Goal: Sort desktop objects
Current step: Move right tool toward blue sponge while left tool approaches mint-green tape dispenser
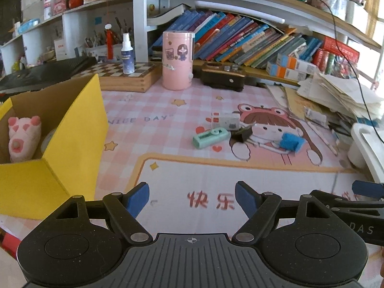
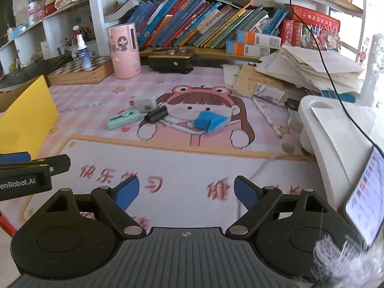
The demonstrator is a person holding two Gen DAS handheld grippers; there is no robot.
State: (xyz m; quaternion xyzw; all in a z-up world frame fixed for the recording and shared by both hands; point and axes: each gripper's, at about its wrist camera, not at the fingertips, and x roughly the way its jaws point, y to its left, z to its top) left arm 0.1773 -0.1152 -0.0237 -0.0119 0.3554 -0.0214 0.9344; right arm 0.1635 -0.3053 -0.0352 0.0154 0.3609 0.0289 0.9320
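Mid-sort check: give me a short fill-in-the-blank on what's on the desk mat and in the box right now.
1. The pink paw plush lies inside the ____ cardboard box.
2. The black binder clip lies between the mint green case and the ____ cube-like item.
3. The white spray bottle stands on the ____ board.
4. Both the left gripper and right gripper have their blue fingers apart, holding ____.

Missing words: yellow; blue; chess; nothing
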